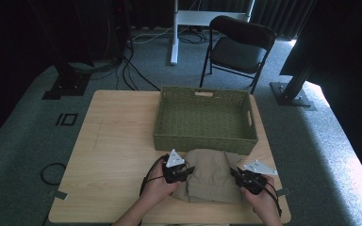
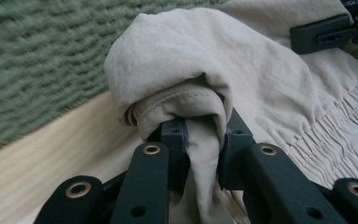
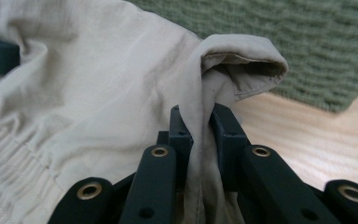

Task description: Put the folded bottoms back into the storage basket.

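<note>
The left gripper (image 1: 185,172) has its fingers (image 2: 175,140) pinching a bunched fold of a beige garment (image 1: 210,175), and the cloth wells up over the fingertips in a rounded hump. The right gripper (image 1: 239,176) does the same at the other side: its fingers (image 3: 181,135) are clamped on a thin fold of the same cloth, whose hemmed edge curls over just above them. The garment lies on the desk (image 1: 118,155) between the two pairs of fingers, spread out with a gathered, elastic-looking band on the side nearer the person. Just beyond the fingers and the cloth stands a green woven basket (image 1: 204,141), its near wall close behind the garment. Each gripper is held in one of the person's hands, which come in from the near edge of the desk.
</note>
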